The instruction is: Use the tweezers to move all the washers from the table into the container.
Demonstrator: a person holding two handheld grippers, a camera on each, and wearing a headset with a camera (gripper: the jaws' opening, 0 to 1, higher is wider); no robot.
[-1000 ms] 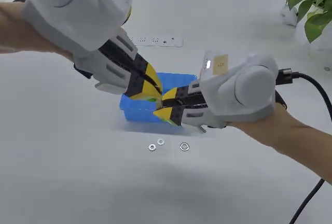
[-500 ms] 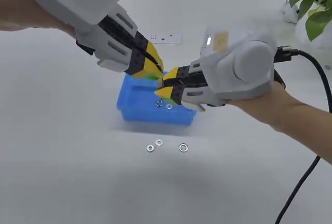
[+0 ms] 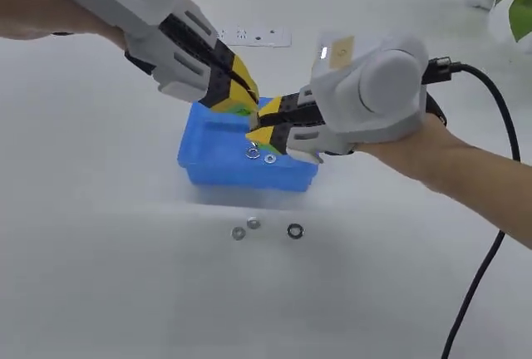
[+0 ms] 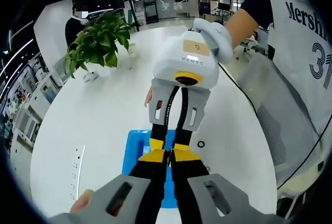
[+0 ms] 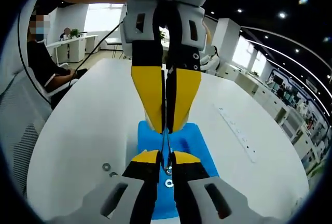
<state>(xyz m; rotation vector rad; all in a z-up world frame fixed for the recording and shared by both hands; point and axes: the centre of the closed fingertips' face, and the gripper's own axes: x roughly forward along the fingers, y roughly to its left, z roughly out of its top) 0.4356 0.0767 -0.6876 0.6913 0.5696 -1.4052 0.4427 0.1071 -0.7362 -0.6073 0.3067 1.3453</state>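
Counting two washers [image 3: 270, 159] inside the container [image 3: 241, 176], its floor hidden under the grippers a second ago, plus three loose washers [image 3: 295, 230] on the worktop [image 3: 100, 292] just in front, same count as before. Seeing the tweezers [image 5: 165, 142] pinched by both sets of jaws above the container: left gripper [image 3: 246, 111] clamped on the top end, right gripper [image 3: 254, 136] squeezing the legs lower down, tip right at one of the inside washers. Can't tell if that one is let go yet. Reads as a drop just made, so roughly two of five done and the loose three next.
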